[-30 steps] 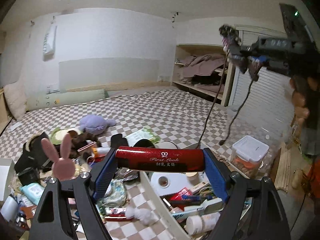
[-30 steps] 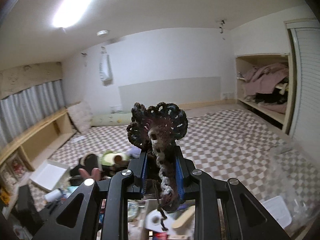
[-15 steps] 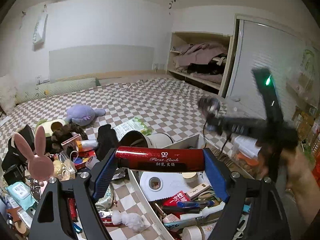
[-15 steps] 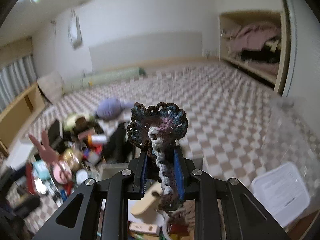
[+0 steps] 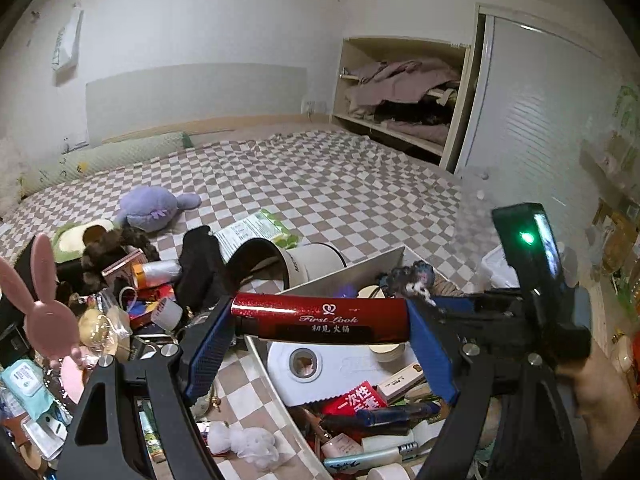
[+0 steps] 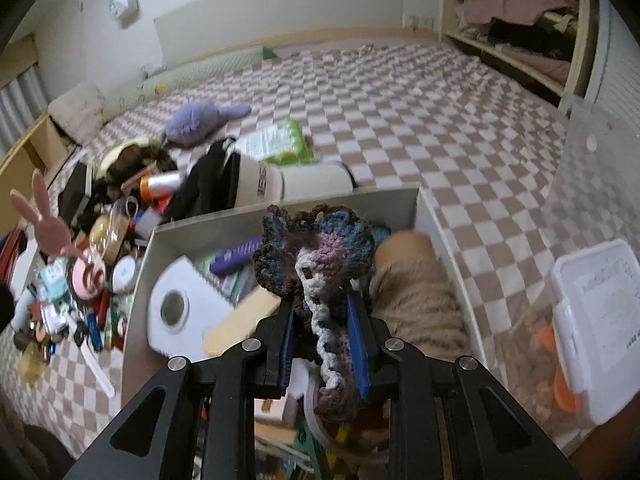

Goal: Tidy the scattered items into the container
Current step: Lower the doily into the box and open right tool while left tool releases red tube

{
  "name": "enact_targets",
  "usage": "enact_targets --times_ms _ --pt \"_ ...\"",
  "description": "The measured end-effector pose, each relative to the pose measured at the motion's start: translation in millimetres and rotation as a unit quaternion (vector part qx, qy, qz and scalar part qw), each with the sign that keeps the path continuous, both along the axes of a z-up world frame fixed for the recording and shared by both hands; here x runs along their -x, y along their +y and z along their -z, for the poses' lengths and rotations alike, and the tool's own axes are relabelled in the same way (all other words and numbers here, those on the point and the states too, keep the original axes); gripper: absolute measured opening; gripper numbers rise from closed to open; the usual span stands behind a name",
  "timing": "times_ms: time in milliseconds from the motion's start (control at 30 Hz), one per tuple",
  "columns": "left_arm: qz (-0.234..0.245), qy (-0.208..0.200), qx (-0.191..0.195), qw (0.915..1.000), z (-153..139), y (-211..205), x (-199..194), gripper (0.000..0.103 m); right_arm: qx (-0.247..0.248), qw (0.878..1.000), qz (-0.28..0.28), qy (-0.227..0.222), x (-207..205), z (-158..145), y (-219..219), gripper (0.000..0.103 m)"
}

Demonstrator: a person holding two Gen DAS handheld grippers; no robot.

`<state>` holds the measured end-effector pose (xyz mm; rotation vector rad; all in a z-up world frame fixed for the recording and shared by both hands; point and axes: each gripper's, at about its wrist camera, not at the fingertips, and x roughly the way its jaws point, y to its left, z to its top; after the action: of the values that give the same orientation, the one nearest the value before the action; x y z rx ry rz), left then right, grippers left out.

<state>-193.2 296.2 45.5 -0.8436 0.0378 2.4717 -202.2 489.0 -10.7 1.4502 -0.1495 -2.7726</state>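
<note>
My left gripper (image 5: 320, 318) is shut on a glittery red tube (image 5: 320, 316) printed "First Look", held above the near left wall of the white container (image 5: 352, 268). My right gripper (image 6: 322, 312) is shut on a crocheted multicolour flower (image 6: 316, 248) with a dangling yarn cord, low over the container (image 6: 424, 216). The right gripper also shows in the left wrist view (image 5: 440, 304), over the container's far right part. The container holds a white tape dispenser (image 6: 176, 308), a tan knit piece (image 6: 416, 292), a purple tube and several small items.
Scattered items lie left of the container on the checkered bedding (image 5: 320, 184): a pink bunny figure (image 5: 44, 312), purple plush (image 5: 152, 208), tipped white cup (image 5: 296, 260), black cloth, green packet (image 6: 280, 142). A lidded plastic box (image 6: 596, 300) stands right of the container.
The right gripper has swung down from high in the air with the crocheted flower, and now sits low over the container. The left gripper has tilted down a little, still holding the red tube.
</note>
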Motion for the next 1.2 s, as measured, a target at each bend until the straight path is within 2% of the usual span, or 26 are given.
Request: enact_targets --times_ms 100,133,167,200,233,267,433,533,900,967,1033,1200 --pt "0.002 -0.012 0.002 0.9999 6.1 7.7 6.9 0.083 -0.003 1.000 -0.015 -0.019 -2.3 8.5 -2.6 0.025" --pt "0.002 -0.016 0.002 0.9999 7.9 10.2 9.2 0.083 -0.002 0.999 -0.018 -0.027 -4.7 11.4 -2.7 0.031" --pt "0.002 -0.020 0.003 0.9998 9.7 12.7 11.4 0.083 -0.001 0.999 -0.019 -0.029 -5.3 14.2 -3.6 0.049" --pt "0.002 -0.024 0.003 0.9997 11.5 15.2 13.7 0.083 -0.002 0.999 -0.018 -0.027 -8.0 14.9 -3.2 0.059" --pt "0.002 -0.028 0.004 0.9996 13.2 17.4 16.1 0.083 -0.002 1.000 -0.023 -0.020 -11.4 14.7 -3.7 0.067" --pt "0.001 -0.033 0.005 0.9994 15.7 20.2 19.1 0.083 -0.003 1.000 -0.026 -0.015 -14.6 13.8 -4.6 0.070" --pt "-0.008 -0.066 0.007 0.9977 28.1 32.6 34.5 0.083 0.026 0.999 -0.030 0.012 -33.7 5.9 0.6 0.070" --pt "-0.015 -0.095 0.009 0.9953 37.5 41.5 45.9 0.083 0.041 0.999 -0.023 0.027 -44.3 5.6 4.1 0.079" --pt "-0.034 -0.146 0.050 0.9874 68.9 61.8 62.8 0.084 0.069 0.996 -0.048 0.040 -56.3 12.6 0.8 0.079" --pt "-0.034 -0.163 0.048 0.9849 73.8 61.7 65.0 0.086 0.070 0.995 -0.049 0.042 -56.9 12.3 1.4 0.079" --pt "-0.039 -0.174 0.045 0.9830 75.8 60.6 66.3 0.096 0.077 0.995 -0.050 0.044 -56.2 11.8 2.3 0.079" --pt "-0.039 -0.169 0.039 0.9840 69.4 58.4 62.0 0.097 0.078 0.995 -0.052 0.045 -57.8 12.0 3.1 0.079"
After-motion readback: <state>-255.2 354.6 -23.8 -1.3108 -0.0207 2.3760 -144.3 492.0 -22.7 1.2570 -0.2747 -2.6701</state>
